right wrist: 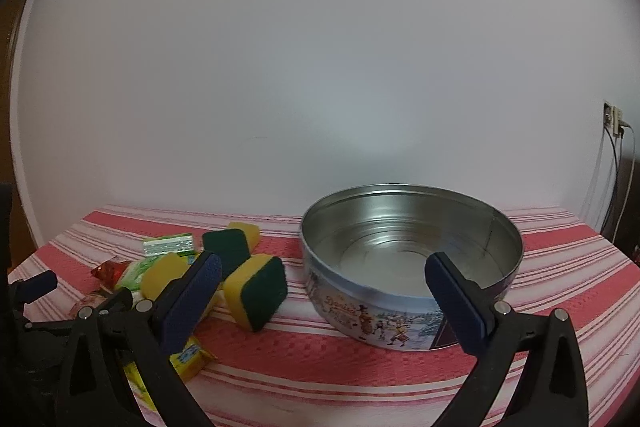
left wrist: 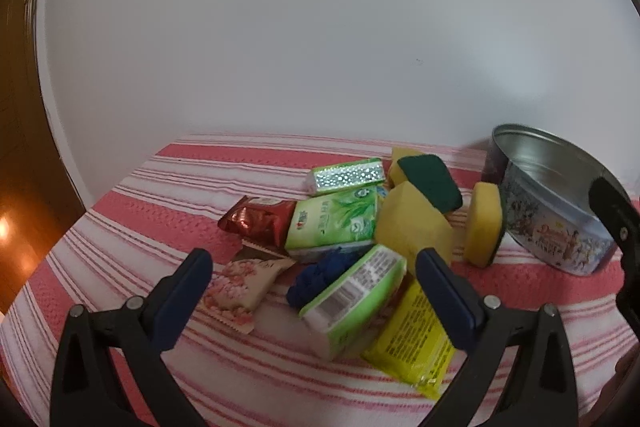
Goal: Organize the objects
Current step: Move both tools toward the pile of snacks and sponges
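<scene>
On the pink-and-white striped cloth (right wrist: 360,371) stands a round cookie tin (right wrist: 412,263), lid off and nothing inside, its printed side wall facing the right wrist camera. Everything else is placed here relative to that tin.

Just left of the tin, a yellow sponge with a green scouring face (right wrist: 256,291) stands on edge, near the tin wall but apart from it. Farther left of the tin lies the loose pile: a second sponge with its green pad up (left wrist: 430,183), a plain yellow sponge block (left wrist: 412,227) below it, a green tissue pack with a leaf print (left wrist: 334,225), a glittery green-edged pack (left wrist: 346,177) behind that, a red foil wrapper (left wrist: 256,223), a pink floral sachet (left wrist: 236,291), a crumpled blue item (left wrist: 320,275) that may be cloth or foil, a green box showing its barcode (left wrist: 356,299), and a yellow packet (left wrist: 412,339) lying flat partly under that box.

The left gripper (left wrist: 314,291) hangs over the near edge of the pile, left of the tin, its jaws spread wide on either side of the barcode box and holding nothing. The right gripper (right wrist: 322,291) faces the tin, also spread wide and empty, its right finger in front of the tin's near rim and its left finger in front of the sponges.
</scene>
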`<state>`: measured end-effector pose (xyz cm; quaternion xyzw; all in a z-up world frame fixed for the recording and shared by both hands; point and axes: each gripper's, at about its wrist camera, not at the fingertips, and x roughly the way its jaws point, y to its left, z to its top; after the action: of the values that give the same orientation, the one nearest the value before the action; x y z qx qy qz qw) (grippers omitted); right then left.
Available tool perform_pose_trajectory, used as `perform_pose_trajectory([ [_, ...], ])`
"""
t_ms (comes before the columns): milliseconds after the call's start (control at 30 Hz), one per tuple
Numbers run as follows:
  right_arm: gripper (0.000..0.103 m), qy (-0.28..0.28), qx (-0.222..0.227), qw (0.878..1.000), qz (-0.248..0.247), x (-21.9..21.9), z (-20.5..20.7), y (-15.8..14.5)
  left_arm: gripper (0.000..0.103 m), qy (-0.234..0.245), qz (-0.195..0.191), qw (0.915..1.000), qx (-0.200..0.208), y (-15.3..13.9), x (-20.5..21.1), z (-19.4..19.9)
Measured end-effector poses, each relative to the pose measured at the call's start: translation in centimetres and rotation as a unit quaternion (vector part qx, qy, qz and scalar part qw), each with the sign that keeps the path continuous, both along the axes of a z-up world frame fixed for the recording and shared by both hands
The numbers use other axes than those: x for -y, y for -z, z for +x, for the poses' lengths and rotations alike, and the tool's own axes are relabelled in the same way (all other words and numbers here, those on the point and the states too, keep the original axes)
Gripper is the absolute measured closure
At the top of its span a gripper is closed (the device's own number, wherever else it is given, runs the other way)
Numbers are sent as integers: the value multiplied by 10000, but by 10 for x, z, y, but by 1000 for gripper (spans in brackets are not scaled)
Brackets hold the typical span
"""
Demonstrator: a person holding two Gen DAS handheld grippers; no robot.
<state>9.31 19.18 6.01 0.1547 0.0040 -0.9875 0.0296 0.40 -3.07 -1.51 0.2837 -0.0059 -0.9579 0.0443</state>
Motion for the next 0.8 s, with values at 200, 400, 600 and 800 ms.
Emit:
perform_pose_trajectory([
  [200, 0, -207, 127, 9997, -43, 5, -2, 2, 0, -112, 65, 9997, 190, 3, 16, 4],
  [400, 0, -907, 655, 9937, -34, 22, -10, 12, 0, -143, -156, 9991, 366, 8, 42, 16],
  [600, 0, -1772, 1432, 9735, 190, 54, -16, 31, 0, -364, -128, 9969, 683, 14, 88, 23],
  [800, 0, -2088, 1883, 9577, 605, 80, -16, 43, 0, -239, -245, 9976, 608, 10, 93, 27],
])
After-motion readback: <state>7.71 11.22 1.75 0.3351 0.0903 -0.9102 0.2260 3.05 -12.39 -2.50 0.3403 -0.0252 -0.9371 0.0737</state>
